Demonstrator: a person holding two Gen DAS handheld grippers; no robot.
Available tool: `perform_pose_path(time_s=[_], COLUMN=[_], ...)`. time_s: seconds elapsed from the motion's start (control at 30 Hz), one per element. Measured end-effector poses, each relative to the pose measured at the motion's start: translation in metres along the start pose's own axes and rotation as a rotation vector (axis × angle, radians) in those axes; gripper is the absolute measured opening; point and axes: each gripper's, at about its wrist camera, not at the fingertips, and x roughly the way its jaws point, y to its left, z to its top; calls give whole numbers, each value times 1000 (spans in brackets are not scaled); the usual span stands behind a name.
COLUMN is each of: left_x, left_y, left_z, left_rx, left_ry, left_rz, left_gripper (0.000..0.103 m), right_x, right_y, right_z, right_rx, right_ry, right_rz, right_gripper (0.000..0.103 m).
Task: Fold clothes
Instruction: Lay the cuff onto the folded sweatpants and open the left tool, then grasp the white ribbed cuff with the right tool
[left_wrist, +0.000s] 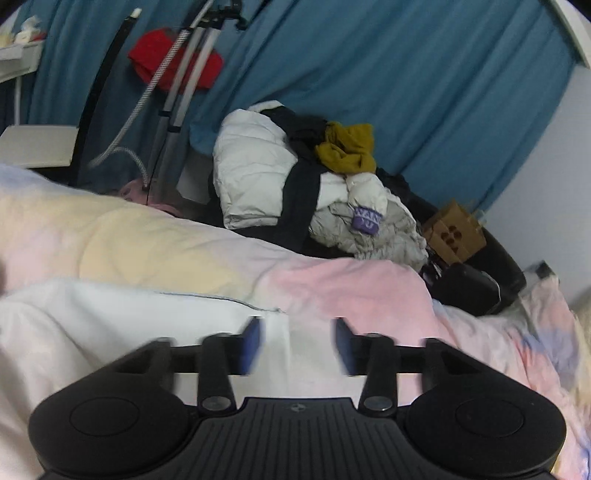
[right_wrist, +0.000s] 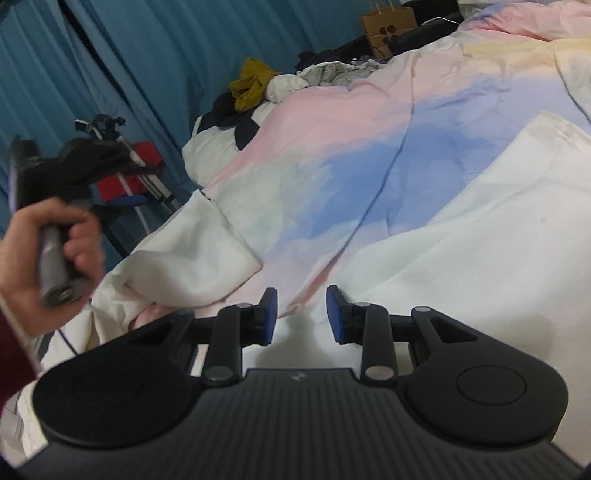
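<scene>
A white garment (right_wrist: 480, 236) lies spread on the pastel bedcover (right_wrist: 332, 166), with a sleeve (right_wrist: 192, 254) reaching left. It also shows in the left wrist view (left_wrist: 110, 321), low and in front of my left gripper. My left gripper (left_wrist: 299, 343) is open and empty just above the white cloth. My right gripper (right_wrist: 301, 317) is open and empty over the garment's near edge. In the right wrist view a hand holds the left gripper (right_wrist: 122, 201) by its handle, above the sleeve.
A heap of clothes (left_wrist: 303, 184) with a white puffer jacket and a mustard item (left_wrist: 347, 147) lies at the far side of the bed. A cardboard box (left_wrist: 454, 232), a tripod (left_wrist: 181, 92) with a red item, and blue curtains (left_wrist: 406, 74) stand behind.
</scene>
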Motion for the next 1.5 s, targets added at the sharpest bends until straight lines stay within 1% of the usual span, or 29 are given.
perform_pose_path(time_s=[0.03,0.07,0.1,0.17,0.23,0.3,0.37,0.43,0.53,0.63,0.7,0.77,0.83,1.0,1.07,1.1,1.13,1.23,1.3,1.4,1.47,1.5], left_x=[4,-1,-10,-30,-58,-87,-120,-156,-206,-251,-273,-294,-311,-332,-334,-332,-331,-329,-326,-321,-319,-318], left_y=[-4,-6,-8,-11,-6,1,12,26,47,64,72,74,77,82,88,90,93,104,106,107,106,105], left_z=[-1,-4,-8,-16,-27,-38,-53,-70,-97,-128,-148,-165,-177,-189,-190,-189,-188,-188,-188,-189,-191,-192], left_rx=[-8,8,48,127,192,234,270,281,289,298,317,340,339,334,309,291,271,224,214,207,214,218], left_ry=[-6,-14,-24,-42,-54,-59,-64,-67,-60,-32,-16,-30,-45,-91,-103,-103,-101,-95,-91,-86,-83,-81], left_rz=[-13,-27,-26,-23,-11,-3,28,61,98,137,159,185,181,178,174,171,167,160,162,166,160,158], left_gripper=[71,75,80,82,89,91,94,103,103,103,103,103,103,103,103,103,103,103,103,103,103,103], right_x=[2,4,5,5,4,4,2,0,-5,-9,-10,-11,-12,-18,-18,-18,-17,-14,-11,1,13,19], right_y=[1,2,1,2,4,7,11,14,18,21,23,26,29,40,44,46,48,52,50,38,26,22], right_z=[0,0,0,1,1,1,-1,-3,-4,-6,-7,-9,-10,-13,-15,-16,-17,-19,-18,-11,-4,0], right_rx=[-13,-21,-20,-24,-33,-44,-57,-64,-67,-65,-63,-64,-78,-148,-171,-174,-177,-196,-172,-72,21,57], right_ry=[1,3,7,12,17,29,41,50,52,56,67,78,80,68,68,67,65,65,57,59,63,64], right_rz=[1,4,11,30,52,80,101,122,151,188,214,236,243,257,274,283,288,290,308,341,363,371], right_gripper=[33,33,33,33,33,33,33,33,33,33,33,33,33,34,53,74,86,84,84,84,84,77])
